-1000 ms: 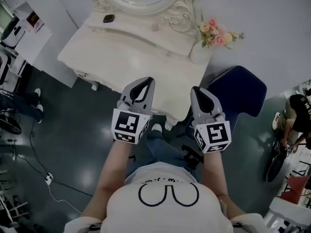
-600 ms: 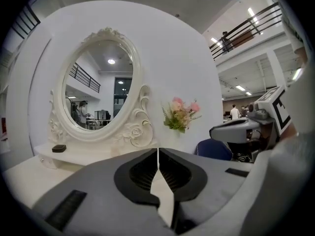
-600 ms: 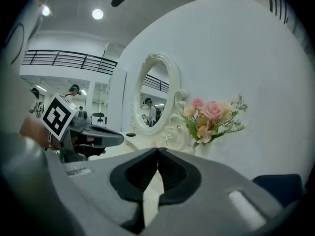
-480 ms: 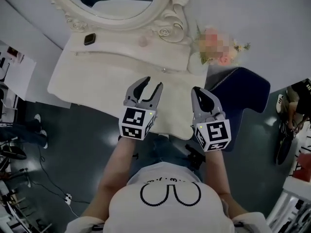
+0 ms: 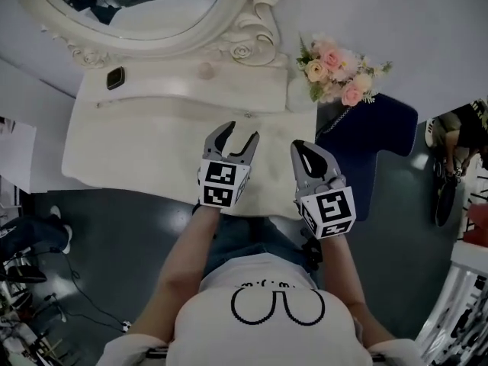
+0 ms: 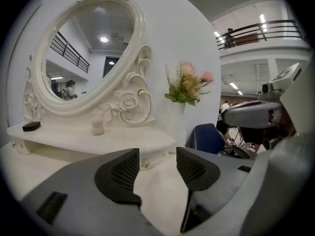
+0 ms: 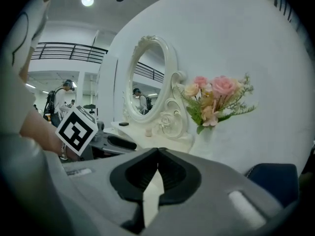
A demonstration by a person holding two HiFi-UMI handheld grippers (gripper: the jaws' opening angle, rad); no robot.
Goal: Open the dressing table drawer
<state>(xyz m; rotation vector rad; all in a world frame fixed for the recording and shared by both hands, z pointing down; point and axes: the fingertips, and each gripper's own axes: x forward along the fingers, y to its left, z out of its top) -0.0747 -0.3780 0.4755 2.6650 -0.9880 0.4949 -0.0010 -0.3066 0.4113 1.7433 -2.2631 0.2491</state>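
the task is barely begun: the drawer, set under the raised shelf at the back of the dressing table, sits shut and flush with its front, and its small round knob is untouched

the left gripper hangs over the white tabletop, pointing at the shelf front. its jaws have just been opening and now stand wide apart with nothing between the pads. in the left gripper view the knob shows through the gap, a little left of middle, and it lies ahead of the fingertips, not between them, so there is no contact

the right gripper hovers just beside the left one, toward the table's right edge. its jaws are pressed together on nothing, and it looks past the oval mirror toward the flowers. it seems to have no part in this step

what looks done, then, is the approach and the readying of the left jaws. what is left is nearly everything:
- bring the open jaws forward until the knob sits between the pads
- close on it
- draw it straight back toward the person until the drawer slides out

the knob is small, so i judge the line-up to be the fussy part, since a slightly off approach could close the pads beside it
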